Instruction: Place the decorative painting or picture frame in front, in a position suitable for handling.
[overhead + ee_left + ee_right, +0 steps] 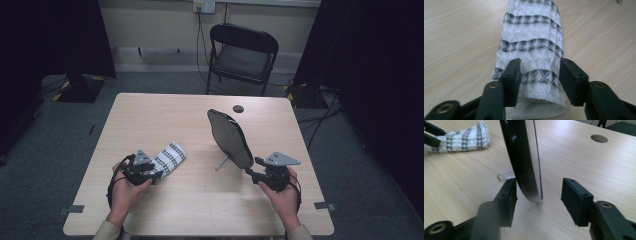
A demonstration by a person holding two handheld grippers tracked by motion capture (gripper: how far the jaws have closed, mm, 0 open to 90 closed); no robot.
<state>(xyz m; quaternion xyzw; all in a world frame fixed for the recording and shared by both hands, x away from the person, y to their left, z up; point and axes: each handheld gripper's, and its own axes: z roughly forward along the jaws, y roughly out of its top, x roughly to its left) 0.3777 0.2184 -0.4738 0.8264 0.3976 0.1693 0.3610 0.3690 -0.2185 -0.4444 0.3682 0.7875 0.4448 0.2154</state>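
Observation:
A folded white cloth with dark patterned stripes [170,156] [531,45] [461,140] lies on the table left of centre. My left gripper [154,175] [540,75] is open and straddles the near end of the cloth, one jaw at each side. A dark oval mirror [230,137] [524,157] stands tilted on a wire stand [221,162] [504,176]. My right gripper [252,167] [539,195] is open around the mirror's lower edge. Its left jaw sits close to the mirror's back, and a clear gap separates the right jaw from the front.
The wooden table [165,115] has a round cable hole [238,108] [599,138] near its far edge. A black folding chair [243,55] stands behind the table. Dark curtains and cables flank both sides.

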